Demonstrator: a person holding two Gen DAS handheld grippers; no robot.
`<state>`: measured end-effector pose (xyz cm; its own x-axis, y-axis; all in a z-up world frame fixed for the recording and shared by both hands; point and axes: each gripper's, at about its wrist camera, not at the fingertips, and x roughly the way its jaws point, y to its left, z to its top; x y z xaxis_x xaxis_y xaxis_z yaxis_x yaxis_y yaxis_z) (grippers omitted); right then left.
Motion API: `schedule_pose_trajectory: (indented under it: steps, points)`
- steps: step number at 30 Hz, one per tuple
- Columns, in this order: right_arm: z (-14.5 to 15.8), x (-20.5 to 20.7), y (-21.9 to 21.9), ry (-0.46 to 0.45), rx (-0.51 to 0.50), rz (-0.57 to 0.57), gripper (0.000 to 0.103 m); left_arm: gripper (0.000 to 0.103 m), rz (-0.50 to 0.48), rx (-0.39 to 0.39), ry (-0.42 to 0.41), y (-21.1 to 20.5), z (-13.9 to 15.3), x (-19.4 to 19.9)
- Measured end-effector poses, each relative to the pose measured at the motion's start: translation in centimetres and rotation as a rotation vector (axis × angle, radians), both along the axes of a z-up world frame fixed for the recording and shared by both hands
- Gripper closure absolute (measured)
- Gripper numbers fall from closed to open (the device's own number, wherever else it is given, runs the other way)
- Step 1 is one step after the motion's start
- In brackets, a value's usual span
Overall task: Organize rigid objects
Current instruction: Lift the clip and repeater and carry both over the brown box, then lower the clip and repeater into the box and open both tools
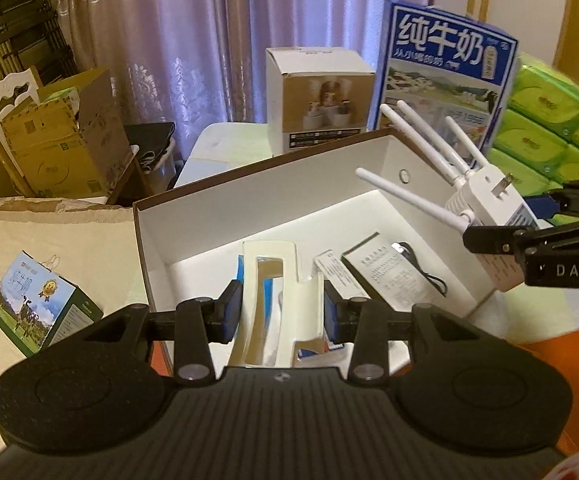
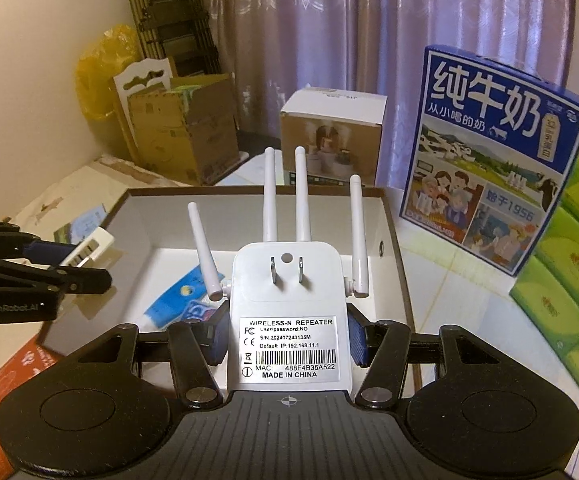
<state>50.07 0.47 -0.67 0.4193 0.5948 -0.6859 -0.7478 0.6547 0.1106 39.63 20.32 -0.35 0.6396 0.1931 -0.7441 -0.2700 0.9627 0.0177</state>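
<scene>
Over the open white box (image 1: 193, 216), both grippers are held with loads. The left gripper (image 1: 283, 316) has its fingers clamped on a cream plastic holder (image 1: 275, 280), a slotted flat piece, gripped by its two sides above the near part of the box interior. The right gripper (image 2: 287, 338) has its fingers clamped on a white wireless repeater (image 2: 287, 280), label and plug prongs facing the camera (text reads WIRELESS-N REPEATER), four antennas (image 2: 300, 196) pointing away toward the far wall of the box. From the left wrist view the repeater is seen at the right side of the box, just above its rim, antennas angled over the interior.

Inside the box, lying on the bottom: a blue-and-white packet (image 2: 181, 300), two printed leaflets (image 1: 385, 270), and a black cable (image 1: 425, 272).

Behind the box, on the surface, a small cardboard product box (image 1: 317, 96) and a tall blue milk carton (image 2: 493, 152) are standing upright. Green tissue packs (image 2: 569, 280) are stacked at the right. A small milk box (image 1: 37, 304) is lying left of the white box. An orange box (image 2: 5, 384) is partly seen at the near edge. Purple curtains (image 1: 209, 20) hang at the back.
</scene>
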Motion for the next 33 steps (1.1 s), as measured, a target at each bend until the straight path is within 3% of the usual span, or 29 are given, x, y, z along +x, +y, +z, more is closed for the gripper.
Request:
schedule_pose_trajectory:
  steps: [21, 28, 33]
  points:
    - [-5.8, 5.6, 2.7, 0.061, -0.129, -0.018, 0.05, 0.068, 0.013, -0.023, 0.096, 3.1, -4.4, 4.1]
    - [-6.0, 5.9, 2.8, 0.012, -0.113, -0.038, 0.05, 0.068, 0.013, -0.028, 0.111, 3.5, -5.2, 4.4]
    - [-5.4, 6.3, 2.3, 0.033, -0.08, -0.049, 0.05, 0.067, 0.02, -0.025, 0.117, 3.8, -5.4, 4.7]
